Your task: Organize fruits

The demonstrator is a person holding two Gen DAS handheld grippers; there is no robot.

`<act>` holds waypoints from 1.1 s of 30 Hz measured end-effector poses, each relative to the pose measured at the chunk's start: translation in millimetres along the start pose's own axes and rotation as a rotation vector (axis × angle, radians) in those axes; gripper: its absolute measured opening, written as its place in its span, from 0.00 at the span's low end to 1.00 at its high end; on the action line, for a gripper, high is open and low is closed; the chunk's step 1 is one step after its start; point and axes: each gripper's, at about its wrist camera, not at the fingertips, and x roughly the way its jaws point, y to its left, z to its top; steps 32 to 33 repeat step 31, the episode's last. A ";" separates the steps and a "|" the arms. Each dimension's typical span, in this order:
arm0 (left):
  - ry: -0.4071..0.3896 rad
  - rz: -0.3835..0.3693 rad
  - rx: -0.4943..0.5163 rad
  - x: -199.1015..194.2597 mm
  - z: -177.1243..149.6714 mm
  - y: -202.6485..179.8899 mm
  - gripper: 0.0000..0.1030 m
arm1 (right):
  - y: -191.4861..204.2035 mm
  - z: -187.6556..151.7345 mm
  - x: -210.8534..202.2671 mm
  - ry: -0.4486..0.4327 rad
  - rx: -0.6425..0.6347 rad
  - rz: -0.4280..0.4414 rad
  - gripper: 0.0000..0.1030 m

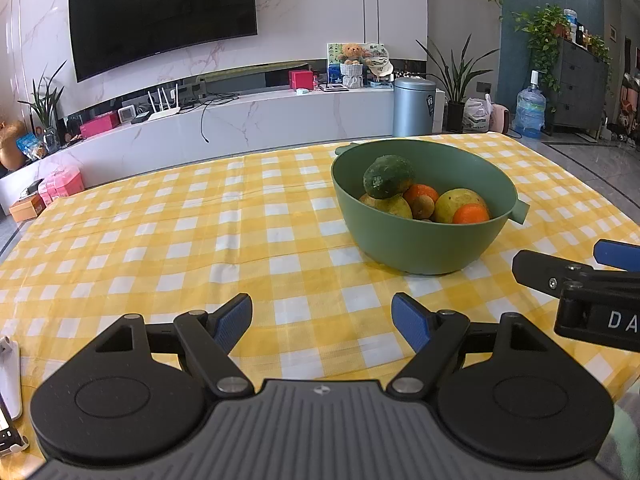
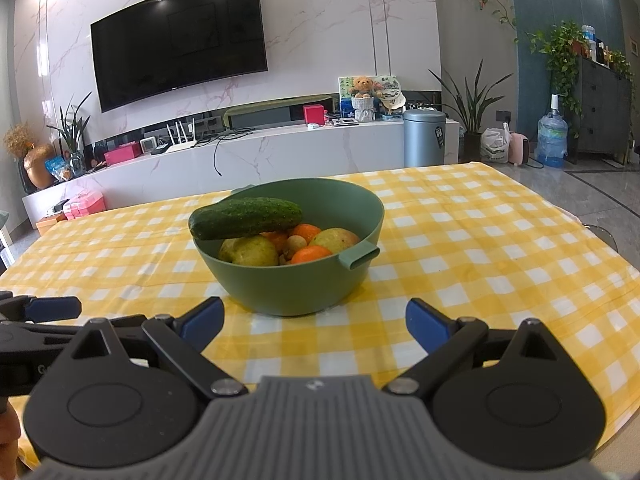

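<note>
Fruits [image 2: 276, 246] sit gathered in a green bowl [image 2: 304, 288] on the counter [image 1: 200, 240], and neither gripper holds anything.

Nearest in the left wrist view, the left gripper [image 1: 322, 320] has its fingers spread wide with only the yellow checked cloth between them; the bowl lies beyond and off to the side of its right finger. The right gripper [image 2: 314, 322] also has its fingers spread and bare, and the bowl stands just ahead of the gap between them, nearly centred.

Inside the bowl, a cucumber [image 2: 245, 217] lies across the top, one end resting on the rim nearest the right gripper's left finger. Under it are yellow-green pears or apples [image 2: 256, 250], oranges [image 2: 310, 254], and some small brownish fruit I cannot name with confidence.

No loose fruit shows on the cloth in either view. That fits two readings: the produce already collected into the bowl, or a full bowl waiting to be sorted out of it. The pictures do not settle which. Any reach into the bowl would meet the cucumber topmost, and it is perched loosely enough to roll if nudged.
</note>
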 end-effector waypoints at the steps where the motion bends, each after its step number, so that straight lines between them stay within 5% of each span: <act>1: 0.000 -0.001 0.000 -0.3 0.0 0.2 0.90 | -0.1 0.1 0.1 0.000 0.000 0.000 0.91; 33: -0.011 -0.010 0.015 -0.2 -3.1 -3.0 0.90 | -0.7 0.0 1.5 0.004 -0.008 -0.002 0.94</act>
